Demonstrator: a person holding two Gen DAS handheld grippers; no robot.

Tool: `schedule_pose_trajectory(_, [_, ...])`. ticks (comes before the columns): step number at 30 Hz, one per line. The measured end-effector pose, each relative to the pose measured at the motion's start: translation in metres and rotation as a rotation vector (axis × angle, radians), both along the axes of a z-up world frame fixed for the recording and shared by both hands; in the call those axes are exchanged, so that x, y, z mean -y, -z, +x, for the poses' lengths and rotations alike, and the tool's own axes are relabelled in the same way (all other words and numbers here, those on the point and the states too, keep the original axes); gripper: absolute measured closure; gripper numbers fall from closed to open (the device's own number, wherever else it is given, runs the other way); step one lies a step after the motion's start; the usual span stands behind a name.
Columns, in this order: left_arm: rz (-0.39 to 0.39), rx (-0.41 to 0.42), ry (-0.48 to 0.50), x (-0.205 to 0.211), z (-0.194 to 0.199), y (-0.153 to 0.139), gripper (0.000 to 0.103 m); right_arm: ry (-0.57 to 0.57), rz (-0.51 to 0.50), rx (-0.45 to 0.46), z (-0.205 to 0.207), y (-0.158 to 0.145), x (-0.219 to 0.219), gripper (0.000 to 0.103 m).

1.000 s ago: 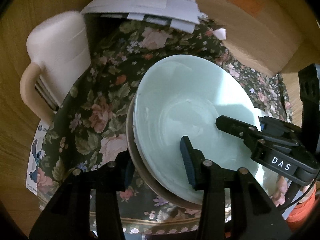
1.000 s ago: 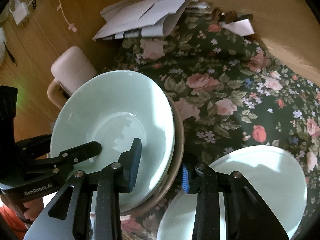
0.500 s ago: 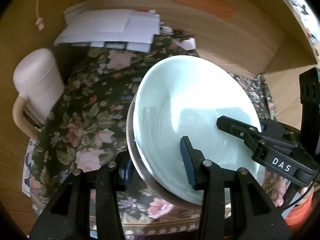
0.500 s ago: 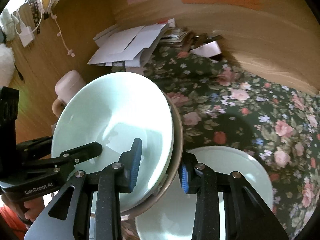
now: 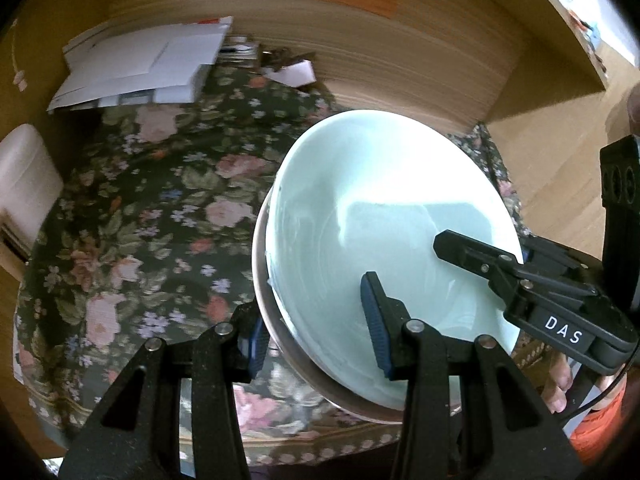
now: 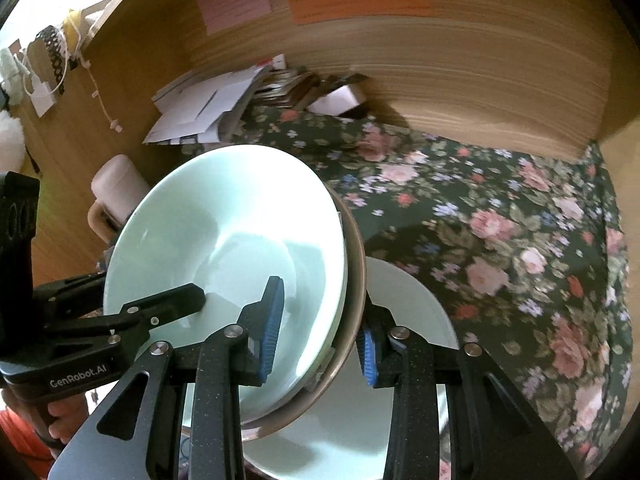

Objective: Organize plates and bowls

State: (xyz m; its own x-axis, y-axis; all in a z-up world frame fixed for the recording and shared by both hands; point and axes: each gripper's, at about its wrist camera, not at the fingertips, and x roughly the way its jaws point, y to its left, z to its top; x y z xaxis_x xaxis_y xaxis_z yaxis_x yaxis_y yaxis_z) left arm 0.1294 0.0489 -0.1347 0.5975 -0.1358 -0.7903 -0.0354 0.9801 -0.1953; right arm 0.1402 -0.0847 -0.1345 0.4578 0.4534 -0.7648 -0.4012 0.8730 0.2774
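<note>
The left hand-held gripper (image 5: pixel 316 332) pinches the near-left rim of a stack of bowls (image 5: pixel 384 216), one blue pad inside the top bowl and the other under the outer rim. The right hand-held gripper (image 6: pixel 320 336) pinches the opposite edge of the same stack the same way, its pads closed narrowly on the rim. The top bowl is pale mint green; beneath it sits a brown-rimmed bowl (image 6: pixel 354 280). The stack is tilted and held above the tabletop, over a pale green plate (image 6: pixel 404 304) that lies on the cloth just below it.

The right gripper's body reads "DAS" (image 5: pixel 564 330); the left one reads "GenRobot.AI" (image 6: pixel 78 376). Fingers of a person (image 5: pixel 558 384) and an orange sleeve show behind them.

A dark floral cloth (image 6: pixel 500 216) covers the tabletop. At its far edge lie white papers (image 5: pixel 144 64). A cream chair (image 5: pixel 22 184) stands beside the table, and a wooden panel (image 6: pixel 440 60) with orange, green and pink notes rises behind.
</note>
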Motion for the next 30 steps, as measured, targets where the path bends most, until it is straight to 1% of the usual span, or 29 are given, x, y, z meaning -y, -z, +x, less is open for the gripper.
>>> schedule_pose_trajectory(3, [0.002, 0.002, 0.015, 0.014, -0.002, 0.003, 0.060, 0.011, -0.007, -0.006, -0.004, 0.001, 0.013, 0.072])
schedule_pose_trajectory(8, [-0.013, -0.025, 0.027, 0.028, -0.003, 0.014, 0.060, 0.028, -0.025, -0.020, -0.010, 0.009, 0.028, 0.072])
schedule_pose_trajectory(17, [-0.026, -0.078, 0.018, 0.031, 0.005, 0.035, 0.060, 0.035, -0.022, -0.070, -0.009, 0.030, 0.036, 0.072])
schedule_pose_trajectory(20, [-0.007, -0.086, 0.018, 0.032, 0.009, 0.039, 0.060, 0.034, -0.020, -0.093, -0.006, 0.037, 0.035, 0.072])
schedule_pose_trajectory(23, [0.036, -0.062, 0.014, 0.035, 0.011, 0.039, 0.060, 0.039, -0.015, -0.108, -0.002, 0.043, 0.035, 0.072])
schedule_pose_trajectory(28, [0.009, -0.059, 0.023, 0.030, 0.012, 0.041, 0.060, 0.021, -0.026, -0.078, -0.004, 0.044, 0.033, 0.070])
schedule_pose_trajectory(29, [0.007, -0.058, 0.025, 0.029, 0.012, 0.041, 0.060, 0.022, -0.044, -0.053, -0.007, 0.043, 0.033, 0.069])
schedule_pose_trajectory(30, [0.013, -0.052, 0.024, 0.028, 0.011, 0.040, 0.060, 0.027, -0.063, -0.036, -0.009, 0.041, 0.032, 0.063])
